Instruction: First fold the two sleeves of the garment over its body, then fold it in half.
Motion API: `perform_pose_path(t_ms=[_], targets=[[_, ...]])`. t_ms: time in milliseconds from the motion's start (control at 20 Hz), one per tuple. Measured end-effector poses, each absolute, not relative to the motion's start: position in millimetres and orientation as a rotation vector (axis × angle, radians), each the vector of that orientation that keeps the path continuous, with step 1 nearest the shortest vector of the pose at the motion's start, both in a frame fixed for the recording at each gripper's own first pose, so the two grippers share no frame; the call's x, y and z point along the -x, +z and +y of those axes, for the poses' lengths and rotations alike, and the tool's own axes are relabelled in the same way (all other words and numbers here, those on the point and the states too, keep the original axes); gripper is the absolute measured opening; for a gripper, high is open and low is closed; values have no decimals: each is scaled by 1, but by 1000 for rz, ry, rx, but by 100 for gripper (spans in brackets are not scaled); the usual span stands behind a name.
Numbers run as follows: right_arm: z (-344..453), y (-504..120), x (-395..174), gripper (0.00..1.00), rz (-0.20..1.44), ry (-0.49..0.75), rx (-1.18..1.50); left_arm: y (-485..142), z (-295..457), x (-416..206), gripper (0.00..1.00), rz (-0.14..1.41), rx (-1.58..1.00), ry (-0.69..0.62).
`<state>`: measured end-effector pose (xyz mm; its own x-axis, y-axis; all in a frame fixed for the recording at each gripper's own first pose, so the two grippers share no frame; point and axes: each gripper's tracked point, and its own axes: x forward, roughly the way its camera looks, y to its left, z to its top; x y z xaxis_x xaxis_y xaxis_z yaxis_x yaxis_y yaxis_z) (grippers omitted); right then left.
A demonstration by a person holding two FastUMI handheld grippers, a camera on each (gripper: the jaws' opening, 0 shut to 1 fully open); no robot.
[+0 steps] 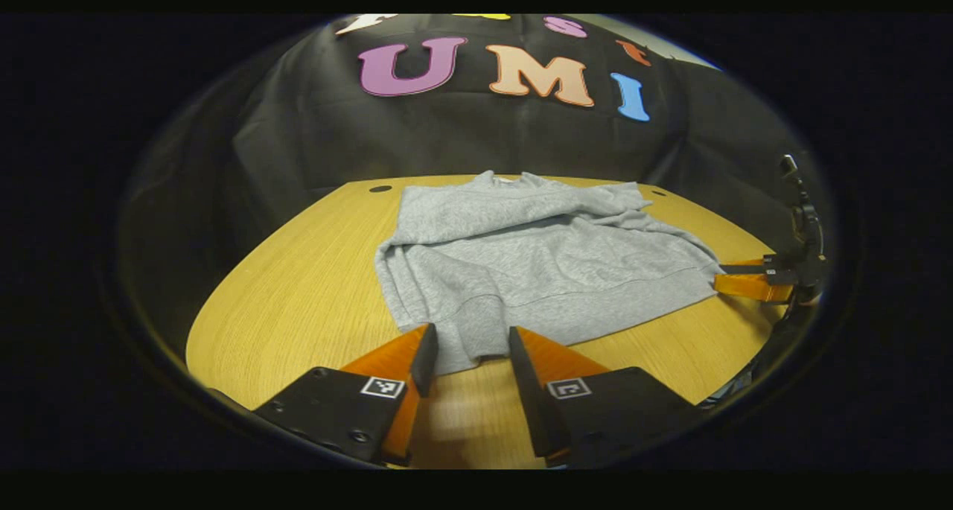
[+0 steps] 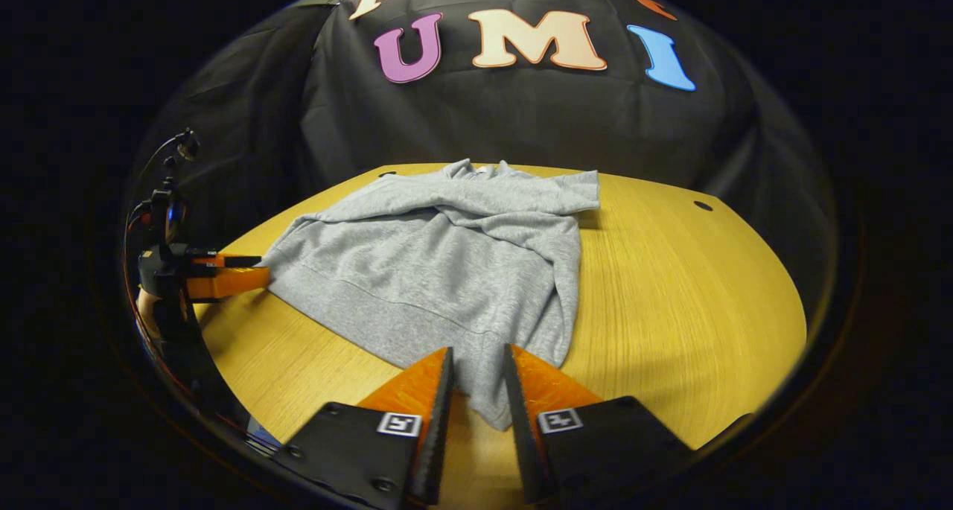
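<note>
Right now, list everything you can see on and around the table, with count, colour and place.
sweatshirt: one, grey, lying in the middle of the table, both sleeves folded over its body, hem toward the grippers
table: one, light wood, rounded edge, small dark holes near its far side
booth wall: one, black cloth, behind the table
left gripper: one, at the sweatshirt's near hem corner, fingers apart with fabric between them
right gripper: one, at the other hem corner, fingers apart with fabric between them
</note>
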<state>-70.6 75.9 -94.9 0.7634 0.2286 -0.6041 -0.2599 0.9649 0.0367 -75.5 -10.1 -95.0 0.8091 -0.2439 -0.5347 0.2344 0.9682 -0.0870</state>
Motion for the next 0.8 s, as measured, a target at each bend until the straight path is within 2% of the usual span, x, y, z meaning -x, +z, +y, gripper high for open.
perform_pose_path(t_ms=[50, 100, 150, 200, 250, 300, 450, 650, 800], targets=[[74, -94, 72, 31, 650, 263, 49, -94, -13, 74, 51, 570, 30, -269], [74, -93, 72, 19, 650, 259, 42, -93, -15, 74, 37, 561, 44, -282], [72, -94, 75, 18, 652, 258, 37, -93, -16, 74, 32, 557, 56, -289], [72, -92, 74, 18, 643, 251, 32, -93, -17, 74, 17, 555, 70, -289], [73, -92, 76, 16, 645, 255, 33, -94, -17, 73, 15, 552, 81, -289], [74, -93, 77, 8, 644, 251, 32, -93, -18, 72, 12, 546, 97, -285], [73, -92, 78, 2, 631, 244, 60, -93, -17, 72, 10, 533, 111, -280], [72, -89, 78, 2, 628, 235, 51, -92, -17, 74, 1, 532, 99, -278], [72, -74, 76, 2, 617, 236, 8, -84, -18, 73, 1, 532, 73, -285]])
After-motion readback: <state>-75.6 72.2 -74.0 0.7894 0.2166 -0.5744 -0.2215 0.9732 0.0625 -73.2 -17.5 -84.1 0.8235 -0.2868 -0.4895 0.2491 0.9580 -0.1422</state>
